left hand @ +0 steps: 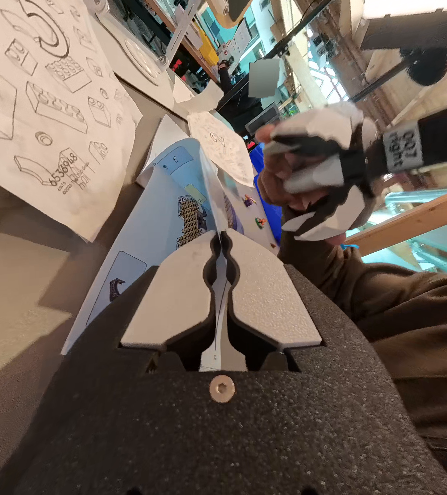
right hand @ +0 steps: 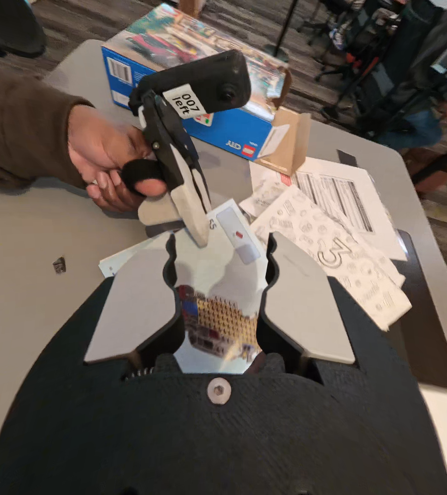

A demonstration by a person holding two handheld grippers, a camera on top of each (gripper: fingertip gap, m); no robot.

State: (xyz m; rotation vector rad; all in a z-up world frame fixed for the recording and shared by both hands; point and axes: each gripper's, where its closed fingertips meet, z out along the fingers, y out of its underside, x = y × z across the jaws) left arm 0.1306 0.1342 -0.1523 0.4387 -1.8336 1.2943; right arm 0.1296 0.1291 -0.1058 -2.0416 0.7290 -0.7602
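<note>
My left gripper (left hand: pixel 221 237) is shut on a single thin page (left hand: pixel 211 187) of a light blue building-instruction booklet (left hand: pixel 150 214) and holds that page lifted off the rest. In the right wrist view the left gripper (right hand: pixel 199 238) pinches the page (right hand: pixel 233 230) near its corner. My right gripper (right hand: pixel 221 241) is open and holds nothing. It hovers over the booklet (right hand: pixel 217 270), whose printed brick drawing shows between its spread fingers. The pads do not touch the paper. The right gripper also shows in the left wrist view (left hand: pixel 281 187), held in a hand just right of the page.
The grey table (right hand: pixel 29 294) carries a blue toy box (right hand: pixel 217 128) with an open end flap at the back. White paper bags printed with brick outlines (right hand: pixel 332 267) (left hand: pixel 43 107) and a striped card (right hand: pixel 337 198) lie right of the booklet. A small grey piece (right hand: pixel 59 265) lies at the left. My hands' fingertips stand some 5 cm from each other.
</note>
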